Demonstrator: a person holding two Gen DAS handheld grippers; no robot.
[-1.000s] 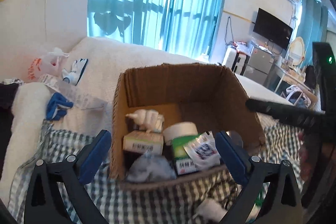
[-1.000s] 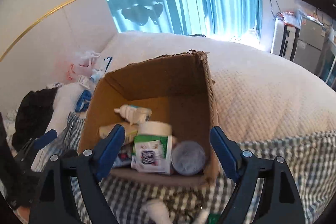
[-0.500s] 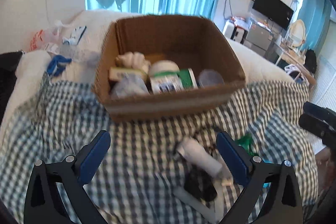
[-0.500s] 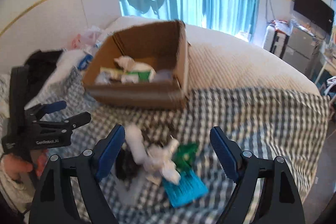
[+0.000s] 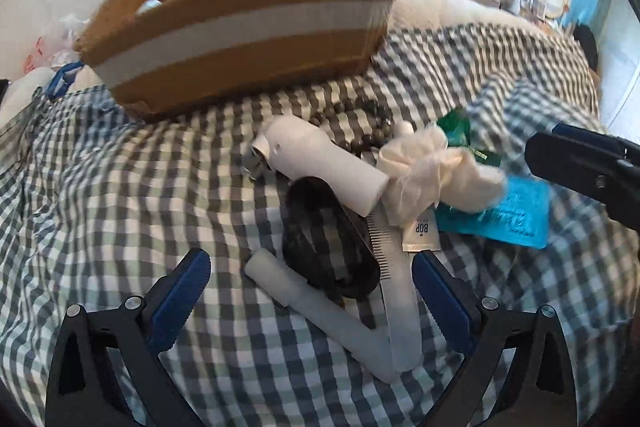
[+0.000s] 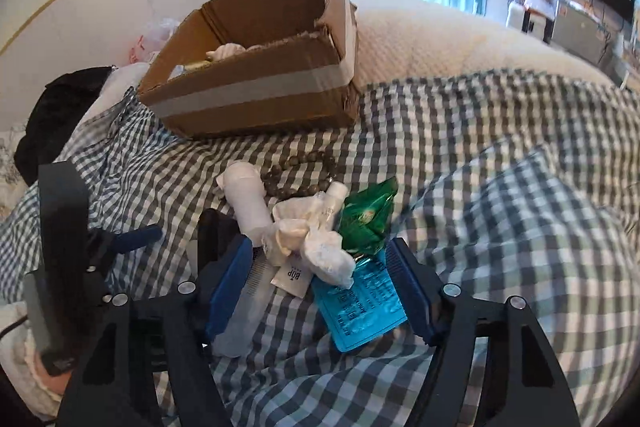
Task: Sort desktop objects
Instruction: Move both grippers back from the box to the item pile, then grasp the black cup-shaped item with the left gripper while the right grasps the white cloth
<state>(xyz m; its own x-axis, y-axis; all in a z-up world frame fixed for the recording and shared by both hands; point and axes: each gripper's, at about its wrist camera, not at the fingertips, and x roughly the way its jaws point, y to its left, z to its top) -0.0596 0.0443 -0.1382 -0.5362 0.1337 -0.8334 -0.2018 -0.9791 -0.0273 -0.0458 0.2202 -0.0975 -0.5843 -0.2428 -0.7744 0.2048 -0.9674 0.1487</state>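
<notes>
My right gripper [image 6: 320,291] is closing around the blue packet [image 6: 360,307] and white cloth [image 6: 316,247] at lower centre, not yet pinching. My left gripper [image 5: 310,291] stays spread over the dark hair clip [image 5: 328,247].

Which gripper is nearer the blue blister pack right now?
Right. The right gripper straddles the blue blister pack, jaws closing with the pack between them, no contact visible. The left gripper hovers beside it over the black hair clip.
</notes>
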